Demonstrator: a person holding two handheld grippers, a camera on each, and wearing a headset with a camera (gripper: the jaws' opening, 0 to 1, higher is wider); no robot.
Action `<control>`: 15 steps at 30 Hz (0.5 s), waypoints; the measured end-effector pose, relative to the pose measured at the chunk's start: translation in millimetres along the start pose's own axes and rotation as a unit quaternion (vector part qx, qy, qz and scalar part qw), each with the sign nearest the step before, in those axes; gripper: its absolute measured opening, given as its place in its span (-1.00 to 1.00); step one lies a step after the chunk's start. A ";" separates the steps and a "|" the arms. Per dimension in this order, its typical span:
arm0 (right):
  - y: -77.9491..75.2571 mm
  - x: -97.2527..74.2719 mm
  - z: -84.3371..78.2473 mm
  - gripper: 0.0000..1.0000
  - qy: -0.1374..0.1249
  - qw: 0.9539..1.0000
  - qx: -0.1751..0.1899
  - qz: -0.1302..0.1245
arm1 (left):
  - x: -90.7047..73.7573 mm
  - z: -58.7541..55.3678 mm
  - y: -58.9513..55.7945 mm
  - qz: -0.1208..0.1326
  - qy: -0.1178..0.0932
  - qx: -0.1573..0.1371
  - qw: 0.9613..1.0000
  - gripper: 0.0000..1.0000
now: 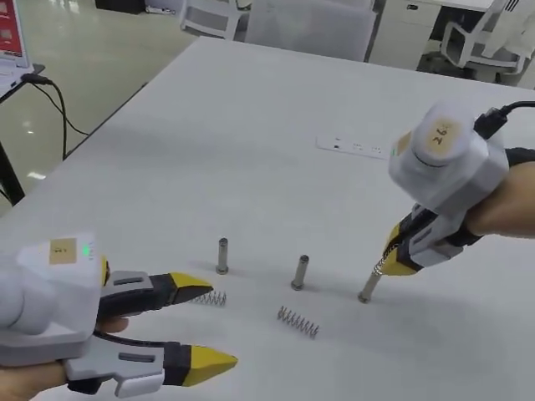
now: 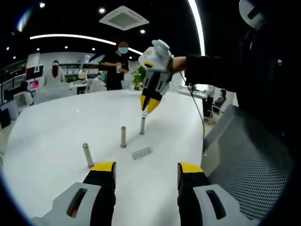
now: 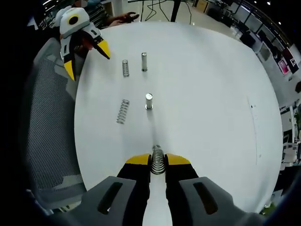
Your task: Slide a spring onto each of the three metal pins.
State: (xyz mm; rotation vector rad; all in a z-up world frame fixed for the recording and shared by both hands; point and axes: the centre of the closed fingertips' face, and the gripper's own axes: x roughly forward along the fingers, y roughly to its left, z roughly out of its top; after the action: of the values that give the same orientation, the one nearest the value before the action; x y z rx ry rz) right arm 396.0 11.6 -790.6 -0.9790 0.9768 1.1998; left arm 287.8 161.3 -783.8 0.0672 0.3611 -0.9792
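Observation:
Three metal pins stand upright in a row on the white table: left pin (image 1: 222,255), middle pin (image 1: 299,272), right pin (image 1: 369,286). My right gripper (image 1: 391,264) is shut on a spring (image 3: 158,165) and holds it at the top of the right pin (image 2: 142,125). Two loose springs lie flat: one (image 1: 211,298) in front of the left pin, one (image 1: 298,322) in front of the middle pin. My left gripper (image 1: 213,326) is open near the table's front left, its upper fingertip close to the first loose spring, nothing between its jaws.
A flat white strip (image 1: 355,149) lies farther back on the table (image 1: 251,125). Office chairs (image 1: 476,42) stand beyond the far edge. The table's left edge runs diagonally, with cables (image 1: 58,100) hanging over the floor there.

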 end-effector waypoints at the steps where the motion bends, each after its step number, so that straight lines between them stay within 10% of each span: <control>1: -0.2 1.1 -1.2 -0.83 0.002 1.000 0.003 0.002 | -0.1 -0.2 0.0 0.000 0.000 0.000 1.000 -0.06; 15: 1.1 16.0 -2.1 -0.83 0.020 1.000 -0.002 0.012 | -0.4 -2.6 -0.4 -0.001 0.003 -0.001 1.000 -0.07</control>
State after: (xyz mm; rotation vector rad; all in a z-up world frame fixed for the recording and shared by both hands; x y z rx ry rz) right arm 396.3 14.0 -806.5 -1.0002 1.0210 1.2072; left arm 286.5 161.9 -786.0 0.0680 0.3683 -0.9814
